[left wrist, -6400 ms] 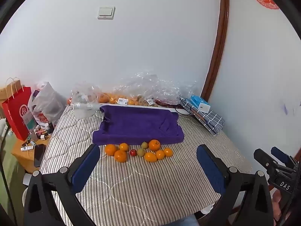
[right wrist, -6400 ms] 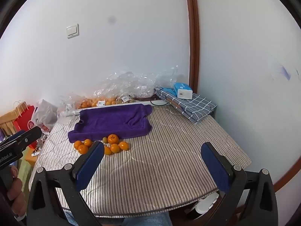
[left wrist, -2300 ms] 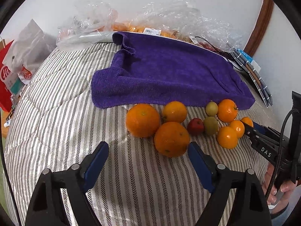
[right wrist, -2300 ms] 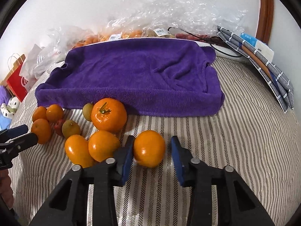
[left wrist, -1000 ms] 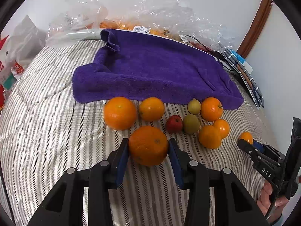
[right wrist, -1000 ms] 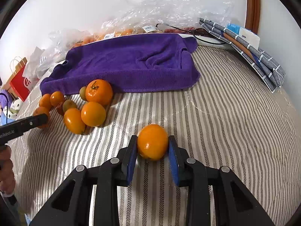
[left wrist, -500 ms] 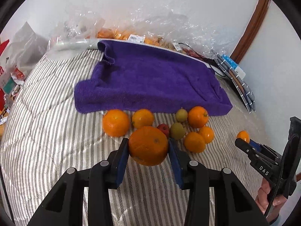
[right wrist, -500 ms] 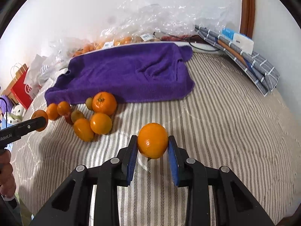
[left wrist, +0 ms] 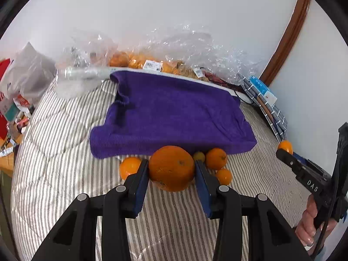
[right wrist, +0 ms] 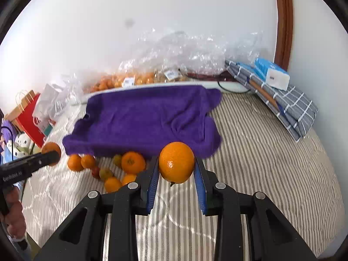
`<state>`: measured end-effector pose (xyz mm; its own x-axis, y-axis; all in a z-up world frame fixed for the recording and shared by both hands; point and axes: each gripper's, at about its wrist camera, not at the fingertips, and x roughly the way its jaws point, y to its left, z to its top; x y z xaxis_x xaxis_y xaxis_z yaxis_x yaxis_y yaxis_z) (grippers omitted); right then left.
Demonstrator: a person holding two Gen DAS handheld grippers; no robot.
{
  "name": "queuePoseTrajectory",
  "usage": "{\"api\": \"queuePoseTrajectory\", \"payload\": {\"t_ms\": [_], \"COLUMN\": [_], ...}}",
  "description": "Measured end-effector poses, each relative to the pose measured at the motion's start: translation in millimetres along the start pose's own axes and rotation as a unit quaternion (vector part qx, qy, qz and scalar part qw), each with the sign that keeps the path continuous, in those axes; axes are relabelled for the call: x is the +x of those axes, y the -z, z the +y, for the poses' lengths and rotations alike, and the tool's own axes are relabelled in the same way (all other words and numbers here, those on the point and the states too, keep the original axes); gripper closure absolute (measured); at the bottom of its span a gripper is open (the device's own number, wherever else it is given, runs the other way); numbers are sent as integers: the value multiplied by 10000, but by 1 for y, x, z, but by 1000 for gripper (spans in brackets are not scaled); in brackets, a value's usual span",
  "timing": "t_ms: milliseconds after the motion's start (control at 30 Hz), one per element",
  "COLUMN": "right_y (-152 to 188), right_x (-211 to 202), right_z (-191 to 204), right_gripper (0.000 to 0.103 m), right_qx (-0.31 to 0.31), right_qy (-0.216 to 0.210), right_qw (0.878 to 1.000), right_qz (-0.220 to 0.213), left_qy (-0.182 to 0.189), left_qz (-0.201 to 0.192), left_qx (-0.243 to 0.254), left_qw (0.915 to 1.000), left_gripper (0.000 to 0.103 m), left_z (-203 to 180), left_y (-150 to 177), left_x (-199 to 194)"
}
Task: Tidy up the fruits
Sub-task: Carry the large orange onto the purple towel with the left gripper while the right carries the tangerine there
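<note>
My left gripper (left wrist: pixel 171 170) is shut on a large orange (left wrist: pixel 171 168) and holds it above the striped bedcover, in front of the purple towel (left wrist: pixel 174 115). My right gripper (right wrist: pixel 176 170) is shut on a smaller orange (right wrist: pixel 176 162), also held in the air before the towel (right wrist: pixel 143 117). Several loose oranges (right wrist: pixel 133 162), green fruits (right wrist: pixel 106 173) and a small red fruit (right wrist: pixel 95 170) lie on the cover by the towel's front edge. The right gripper with its orange also shows in the left wrist view (left wrist: pixel 285 146).
Clear plastic bags of fruit (left wrist: pixel 139 63) lie behind the towel against the wall. A folded checked cloth (right wrist: pixel 289 106) with a blue-white box (right wrist: pixel 271 74) sits at the right. A red paper bag (right wrist: pixel 28 117) and clutter stand beyond the left edge.
Both grippers have risen higher with their oranges and moved toward the purple towel. The loose fruits have stayed in place.
</note>
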<state>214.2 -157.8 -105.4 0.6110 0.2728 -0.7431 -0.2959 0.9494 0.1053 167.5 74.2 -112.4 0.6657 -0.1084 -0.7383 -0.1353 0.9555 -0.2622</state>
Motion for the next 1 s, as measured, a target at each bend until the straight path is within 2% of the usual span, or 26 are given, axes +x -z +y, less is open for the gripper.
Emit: {"api": "queuePoseTrajectory", "payload": {"t_ms": [600, 1000], "right_y": [-43, -72], "right_x": [-12, 16], "right_z": [-1, -3], "right_gripper": [71, 72], "right_qx": [-4, -18], "right_qy": [70, 83], "right_qw": [9997, 9995], "right_qz": [-221, -302], "left_qy": [-6, -16], "left_qz": [-466, -556], "left_qx": [-48, -26], "left_qw": [9989, 9985], "left_gripper": [63, 64], "left_z": [-12, -12], "left_y": [-42, -82], "left_x": [-21, 2]}}
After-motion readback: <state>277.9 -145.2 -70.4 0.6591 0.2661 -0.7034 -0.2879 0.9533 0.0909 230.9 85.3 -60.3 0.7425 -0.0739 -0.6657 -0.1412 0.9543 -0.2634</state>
